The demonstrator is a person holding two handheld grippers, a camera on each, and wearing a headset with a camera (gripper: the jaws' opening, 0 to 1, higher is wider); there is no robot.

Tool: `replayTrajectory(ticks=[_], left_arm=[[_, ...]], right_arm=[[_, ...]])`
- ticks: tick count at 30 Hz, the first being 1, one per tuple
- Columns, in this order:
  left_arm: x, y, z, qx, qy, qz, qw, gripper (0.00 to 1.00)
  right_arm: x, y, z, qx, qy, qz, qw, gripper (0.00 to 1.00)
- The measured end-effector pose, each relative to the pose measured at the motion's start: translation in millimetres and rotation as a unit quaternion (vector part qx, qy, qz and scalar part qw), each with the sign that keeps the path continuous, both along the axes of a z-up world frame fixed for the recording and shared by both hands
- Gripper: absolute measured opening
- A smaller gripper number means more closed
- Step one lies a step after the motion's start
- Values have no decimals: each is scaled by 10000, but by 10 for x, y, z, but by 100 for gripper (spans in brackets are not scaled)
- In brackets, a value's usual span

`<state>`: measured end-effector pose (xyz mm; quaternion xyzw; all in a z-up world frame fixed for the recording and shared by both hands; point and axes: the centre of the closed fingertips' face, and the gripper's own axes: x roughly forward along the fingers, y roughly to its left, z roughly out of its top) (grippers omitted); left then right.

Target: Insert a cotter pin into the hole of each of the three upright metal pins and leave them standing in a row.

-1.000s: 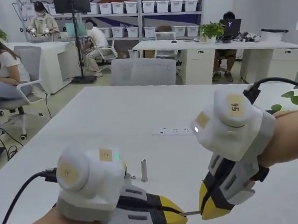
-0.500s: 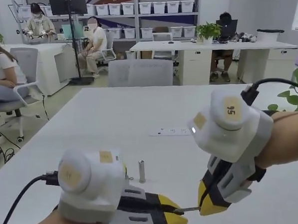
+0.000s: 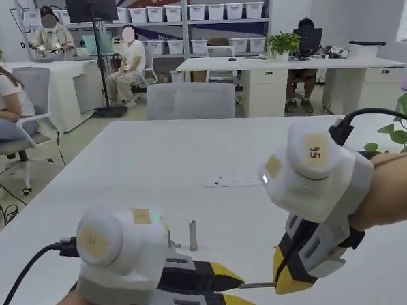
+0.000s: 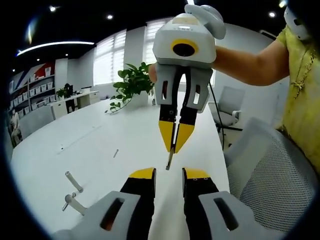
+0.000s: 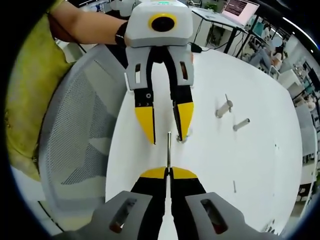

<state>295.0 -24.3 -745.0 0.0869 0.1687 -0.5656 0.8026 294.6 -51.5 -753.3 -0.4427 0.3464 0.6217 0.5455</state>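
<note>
My right gripper is shut on one end of a thin cotter pin, which sticks out level toward my left gripper. The left gripper is open, its yellow tips on either side of the pin's free end. In the right gripper view the cotter pin rises from my shut right gripper into the gap of the left gripper. One metal pin stands upright on the white table behind the left gripper. Another metal pin has a cotter pin crossing it, beside a plain one.
A loose cotter pin lies on the table. A white power strip lies further back, a grey chair stands at the far edge and a plant at the right. People sit at desks beyond.
The left gripper has opened and let go of the cotter pin's end. The right gripper still holds the pin in about the same place.
</note>
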Motion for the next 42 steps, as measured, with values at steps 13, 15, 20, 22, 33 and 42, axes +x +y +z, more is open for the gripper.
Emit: replayTrajectory(ticks=[13, 15, 20, 22, 33, 42], left_arm=[[158, 259, -145, 75, -58, 361, 9993, 27], [181, 299, -215, 125, -15, 377, 9992, 27], [258, 390, -339, 111, 55, 452, 9989, 27], [295, 409, -369, 47, 57, 443, 9990, 27], [359, 393, -655, 239, 123, 186, 9995, 27], [343, 288, -782, 226, 198, 19, 9995, 22]], right_arm=[[79, -51, -53, -133, -59, -119, 9998, 1], [94, -58, -66, -155, -52, -161, 9997, 1], [132, -75, -113, -195, -57, -237, 9995, 1], [139, -84, -132, -203, -30, -283, 9994, 1], [177, -97, -199, -199, 92, -523, 9984, 1], [198, -64, -302, -273, 152, -632, 9975, 1]])
